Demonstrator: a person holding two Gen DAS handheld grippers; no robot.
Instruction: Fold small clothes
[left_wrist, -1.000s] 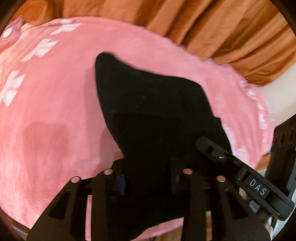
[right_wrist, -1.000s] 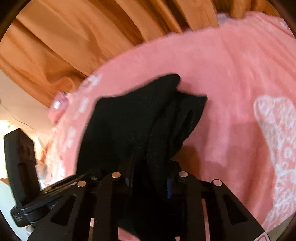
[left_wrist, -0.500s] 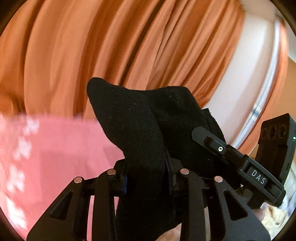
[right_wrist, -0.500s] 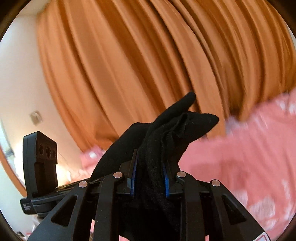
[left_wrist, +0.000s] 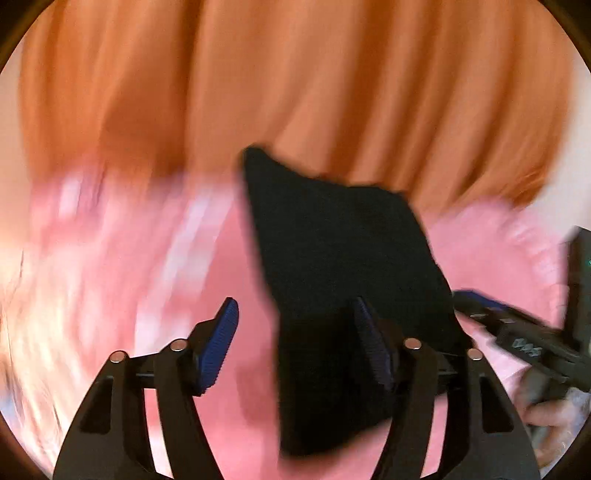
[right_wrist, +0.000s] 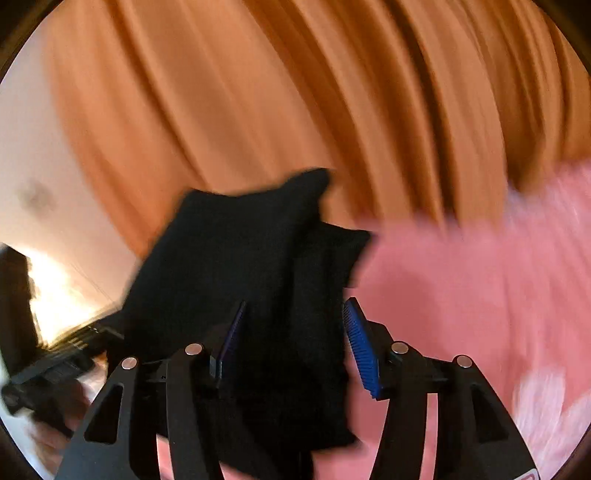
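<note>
Black garment (left_wrist: 343, 258) between both spread tools: against right pad of left gripper (left_wrist: 301, 339), between parted fingers of right gripper (right_wrist: 295, 332). Unpinched, above pink blanket (right_wrist: 461, 295). Long axis forward from each tool; neither nearer.

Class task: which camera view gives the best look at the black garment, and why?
The right wrist view: the black garment shows both layers and its top corners between the open right gripper. The left wrist view shows one flat, blurred face beside the open left gripper.
</note>
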